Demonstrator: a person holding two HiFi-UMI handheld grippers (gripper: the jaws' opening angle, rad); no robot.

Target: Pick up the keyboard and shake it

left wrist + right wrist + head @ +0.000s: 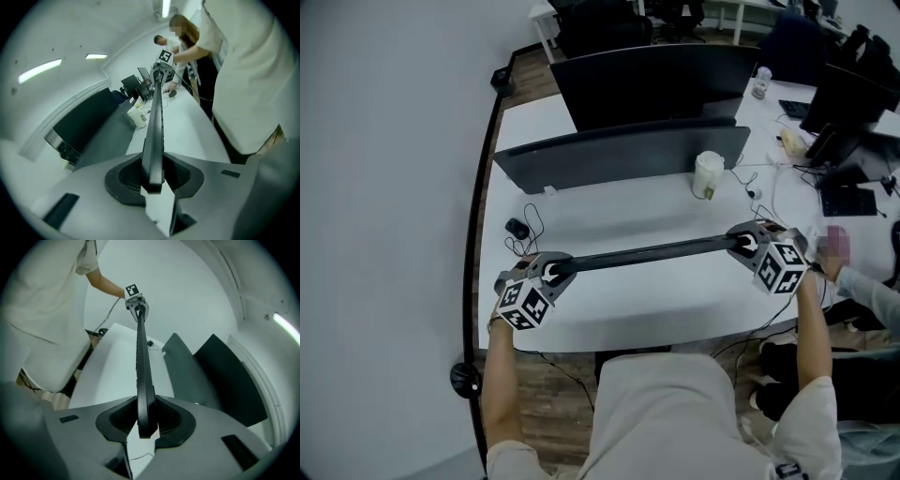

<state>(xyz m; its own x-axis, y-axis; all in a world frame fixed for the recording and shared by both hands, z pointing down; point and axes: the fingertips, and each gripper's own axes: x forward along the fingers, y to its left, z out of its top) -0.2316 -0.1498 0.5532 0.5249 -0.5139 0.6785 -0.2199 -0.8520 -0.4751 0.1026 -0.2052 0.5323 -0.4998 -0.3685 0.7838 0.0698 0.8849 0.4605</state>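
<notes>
the person stands at the near edge of the white desk (628, 314), both arms out in front. the left gripper (555, 270) has its jaws clamped on the left end of the keyboard (647, 253), and the right gripper (745, 246) is clamped the same way on the right end. in each gripper view the dark pads press on either side of the thin black slab, with its end sticking out a little past them. the keyboard hangs clear of the desk between the two, turned on edge so from above it shows as a narrow dark bar, the key side seemingly toward the person. it tilts a bit, the right end lying further from the person than the left. beyond the left gripper a dark mouse (517, 228) lies on the desk with its cable looped beside it. further back a white cup (708, 175) stands just in front of a low dark panel (619, 155), and behind that panel is a black monitor (647, 84). off to the right another person's sleeve (867, 289) reaches over the next desk, where a second keyboard (848, 200) lies.
</notes>
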